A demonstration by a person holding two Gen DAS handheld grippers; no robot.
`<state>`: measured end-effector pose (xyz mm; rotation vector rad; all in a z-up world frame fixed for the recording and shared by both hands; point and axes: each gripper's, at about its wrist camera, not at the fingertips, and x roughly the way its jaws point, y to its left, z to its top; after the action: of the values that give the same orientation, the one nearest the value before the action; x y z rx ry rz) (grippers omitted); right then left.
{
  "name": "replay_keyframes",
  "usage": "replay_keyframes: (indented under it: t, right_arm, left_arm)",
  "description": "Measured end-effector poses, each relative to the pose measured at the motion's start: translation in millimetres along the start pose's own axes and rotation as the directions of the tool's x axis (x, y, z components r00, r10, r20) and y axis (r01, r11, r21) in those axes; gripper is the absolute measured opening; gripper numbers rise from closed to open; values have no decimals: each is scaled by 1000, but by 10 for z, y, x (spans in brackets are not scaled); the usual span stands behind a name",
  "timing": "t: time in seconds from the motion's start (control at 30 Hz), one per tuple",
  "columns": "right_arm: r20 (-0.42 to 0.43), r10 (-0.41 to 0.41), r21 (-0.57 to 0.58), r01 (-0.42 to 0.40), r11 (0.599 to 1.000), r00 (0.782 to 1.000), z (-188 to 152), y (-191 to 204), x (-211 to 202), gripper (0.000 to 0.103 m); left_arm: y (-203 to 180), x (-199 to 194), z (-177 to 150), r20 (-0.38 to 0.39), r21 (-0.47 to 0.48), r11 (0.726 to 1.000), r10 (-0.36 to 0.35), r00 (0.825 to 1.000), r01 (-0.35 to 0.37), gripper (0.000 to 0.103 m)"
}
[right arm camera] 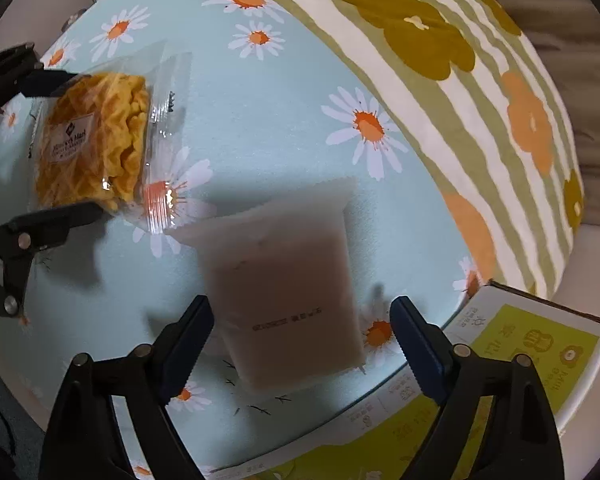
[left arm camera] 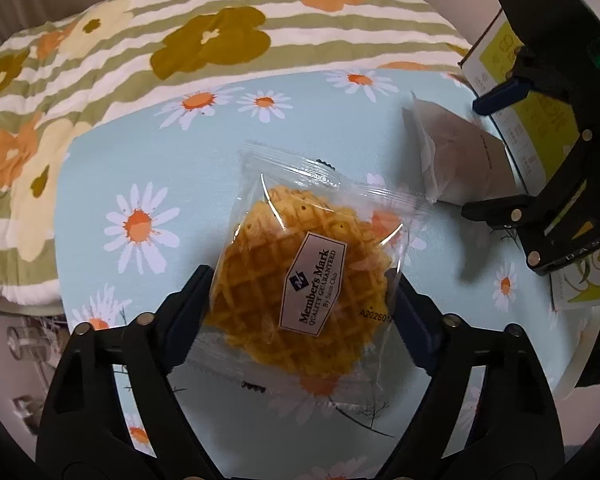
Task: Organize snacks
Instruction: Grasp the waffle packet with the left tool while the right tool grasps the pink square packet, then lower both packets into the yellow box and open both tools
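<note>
A clear packet with a golden waffle (left arm camera: 284, 264) and a "Member's Mark" label lies on the light-blue daisy table cover (left arm camera: 112, 168). My left gripper (left arm camera: 300, 276) stands over it, its blue pads pressing the packet's two sides; the right wrist view shows the same grip by the left gripper (right arm camera: 87, 141) on the waffle packet (right arm camera: 92, 136). A frosted packet with a brown snack (right arm camera: 288, 288) lies flat between the fingers of my right gripper (right arm camera: 302, 304), with a gap showing on the right side. In the left wrist view the right gripper (left arm camera: 474, 159) straddles the brown packet (left arm camera: 460, 160).
A white and yellow-green carton (right arm camera: 532, 344) sits at the table's edge beside the brown packet; the same carton (left arm camera: 516, 128) lies behind the right gripper in the left wrist view. A green-striped floral quilt (left arm camera: 180, 40) borders the table's far side.
</note>
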<state>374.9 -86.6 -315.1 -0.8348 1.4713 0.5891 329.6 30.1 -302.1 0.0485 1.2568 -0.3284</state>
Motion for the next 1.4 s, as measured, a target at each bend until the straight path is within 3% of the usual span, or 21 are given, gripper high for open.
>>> replay_keyframes:
  t: [0.1,0.33,0.5,0.67,0.93,1.17,1.4]
  right_arm:
    - [-26,17,-12,-17,1000,1000,10,17,49,74]
    - [-37,29,-27,-30,999,999,0,49,86,71]
    - [-38,32,1,-32,999,999,18,35,38,62]
    - [30,60,61,-62,996,998,40,71,-101,61]
    - [182,113,229,-154,961,977,-41,-34,-735,60]
    - [309,108,354,-220,909,945,-347,-308,-1349,60]
    - [391,38,460,-231,857,920,-887,-630,-1843,60]
  left_arm:
    - [39,-33,-7,-3,-7,1000,-17,1000,17,79]
    - [128,-207,-28,30,-32,999,-8,1000,9,79]
    - [183,-299,-32,43,-48,999,-10,999,12,79]
    - [218,-453,-31,68,-51,999,1,998,2,79]
    - [268,-930,59,143,-32,999,17,990,-12,79]
    - [118,-1463,306,240,24,1000,-15,971,9,79]
    - [-360,-1822,569,307,105,994,-59,950,28,79]
